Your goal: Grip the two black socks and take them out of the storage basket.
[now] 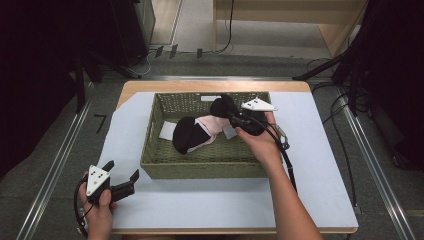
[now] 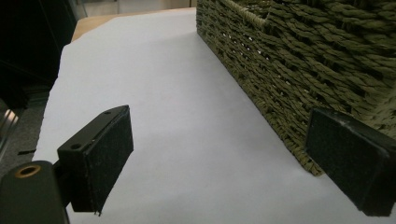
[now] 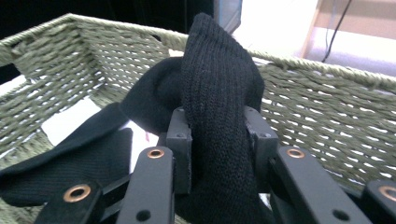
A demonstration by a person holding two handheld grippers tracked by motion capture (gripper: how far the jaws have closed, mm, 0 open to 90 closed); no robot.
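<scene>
Inside the basket (image 1: 150, 152), toward its far right part, the right gripper (image 1: 231, 114) is pinching a black sock (image 3: 219, 112). In the right gripper view the knit fabric is sitting bunched between the two pads, which are pressing on it from both sides, and its folded top is rising above the jaws against the far woven wall. The jaws are standing only as far apart as the thick fabric allows. A hand (image 1: 260, 142) is carrying this gripper from the near right, with the cable trailing back along the forearm.

Left of the gripped sock, more clothing is lying on the basket floor: a second black piece (image 1: 187, 134) and a pink piece (image 1: 212, 125), touching each other, with white paper (image 1: 167, 131) showing beside them.

At the near left corner of the table (image 1: 310, 165), the left gripper (image 1: 122, 175) is resting just outside the basket. Its jaws are spread wide with nothing between them; the left gripper view is showing bare white table cover (image 2: 187, 116) between the pads and the basket's woven wall at right.
</scene>
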